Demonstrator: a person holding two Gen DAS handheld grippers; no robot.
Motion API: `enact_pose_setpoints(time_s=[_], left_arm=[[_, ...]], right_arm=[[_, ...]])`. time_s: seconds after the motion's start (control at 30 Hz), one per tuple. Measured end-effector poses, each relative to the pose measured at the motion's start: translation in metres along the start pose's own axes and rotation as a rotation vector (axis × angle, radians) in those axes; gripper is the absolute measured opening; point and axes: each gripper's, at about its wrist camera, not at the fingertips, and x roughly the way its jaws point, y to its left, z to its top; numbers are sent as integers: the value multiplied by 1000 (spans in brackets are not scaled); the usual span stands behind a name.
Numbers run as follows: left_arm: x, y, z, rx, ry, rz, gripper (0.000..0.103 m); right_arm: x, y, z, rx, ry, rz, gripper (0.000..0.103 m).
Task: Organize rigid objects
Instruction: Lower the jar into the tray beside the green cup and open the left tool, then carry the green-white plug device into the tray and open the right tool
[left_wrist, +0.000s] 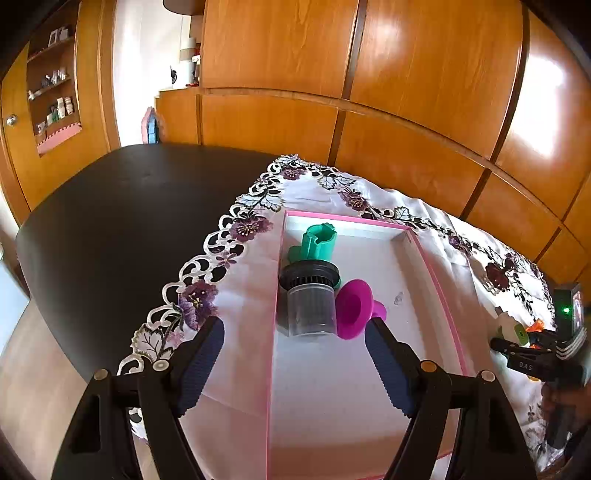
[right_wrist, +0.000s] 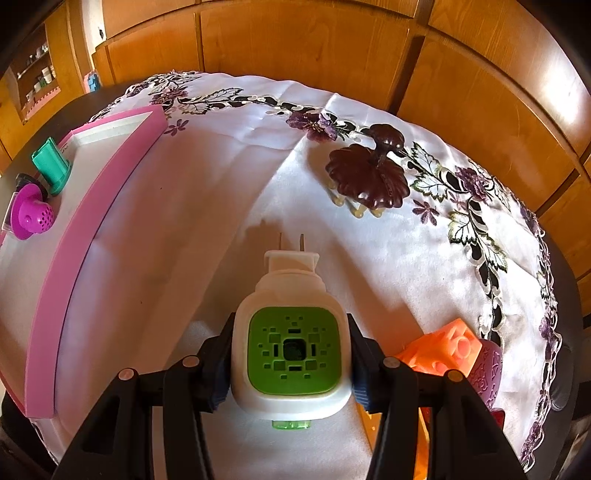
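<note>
A white tray with a pink rim (left_wrist: 439, 280) lies on the embroidered cloth. In its far left corner stand a teal plastic piece (left_wrist: 319, 242), a dark filter in a clear cup (left_wrist: 310, 299) and a magenta funnel-shaped strainer (left_wrist: 356, 308). My left gripper (left_wrist: 295, 328) hovers over the tray just short of them, open, with nothing between its fingers. My right gripper (right_wrist: 290, 325) is shut on a white plug-in device with a green face (right_wrist: 291, 343), held above the cloth to the right of the tray (right_wrist: 74, 258), prongs pointing away.
A dark brown leaf-shaped object (right_wrist: 369, 173) sits on the cloth ahead of the right gripper. An orange cube (right_wrist: 443, 347) and a purple piece (right_wrist: 487, 373) lie at its right. Bare dark tabletop (left_wrist: 122, 221) extends left of the cloth. Wooden cabinets stand close behind.
</note>
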Motion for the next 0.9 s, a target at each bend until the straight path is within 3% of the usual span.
enact_pose_setpoints(time_s=[0.3,0.43,0.67,0.9], left_arm=[[-5,3,-2,4,-7,-37,79],[-3,5,-3,-2,-4,-46,79],[-2,14,-4,-22,1,-50,79],[-2,32,-6,-57,8,-39,79]], right_arm=[[-10,1,5,24,-23,-29,52],[-37,9,21,65,-102,35,52],[-62,72,58,-14,-176,180,52],[-38,143,96,-109,-139,249,52]])
